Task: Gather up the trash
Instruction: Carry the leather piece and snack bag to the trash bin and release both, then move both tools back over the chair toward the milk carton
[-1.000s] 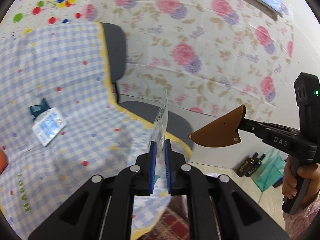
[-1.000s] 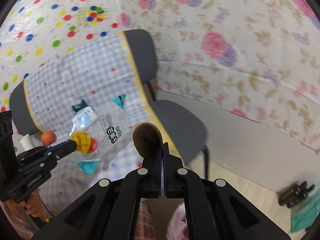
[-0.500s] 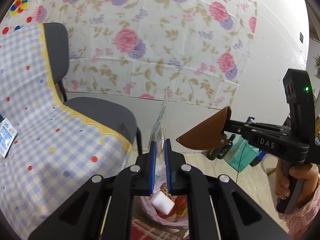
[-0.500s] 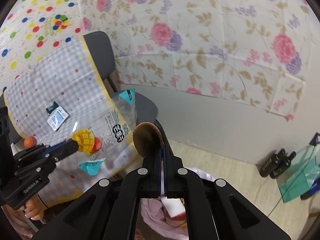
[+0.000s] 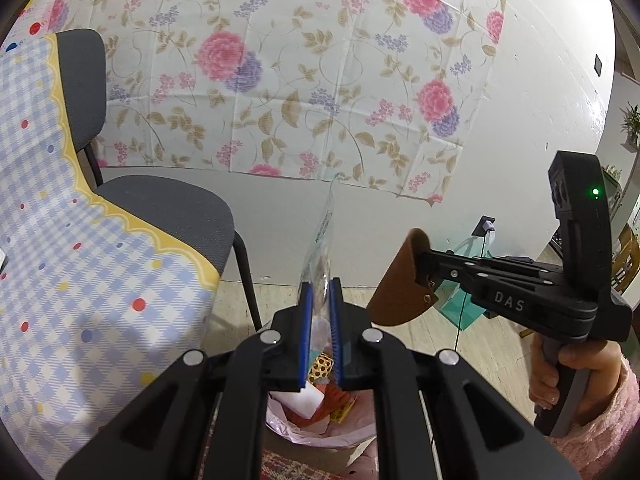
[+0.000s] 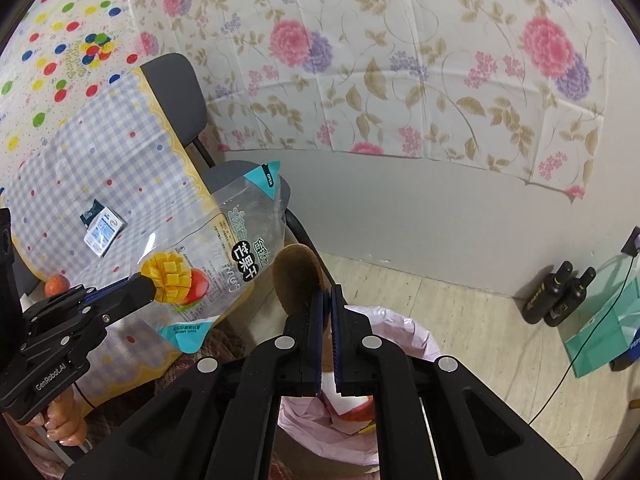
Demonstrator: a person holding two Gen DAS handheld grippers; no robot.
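My left gripper (image 5: 320,292) is shut on a clear dried-mango bag (image 5: 322,236), seen edge-on; in the right wrist view the bag (image 6: 216,256) hangs flat from the left gripper (image 6: 150,286). My right gripper (image 6: 329,300) is shut on a brown leather piece (image 6: 298,276), also seen in the left wrist view (image 5: 402,284). Both grippers are held above a bin lined with a pink bag (image 6: 400,336) that holds trash (image 5: 316,396).
A table with a blue checked cloth (image 5: 80,264) stands on the left, with a small white packet (image 6: 103,231) on it. A grey chair (image 5: 160,208) stands beside it. Two black bottles (image 6: 554,298) and a green bag (image 6: 608,328) are on the floor by the wall.
Both grippers have swung right from the table to above the bin, each still holding its item. The bin has come into view below them.
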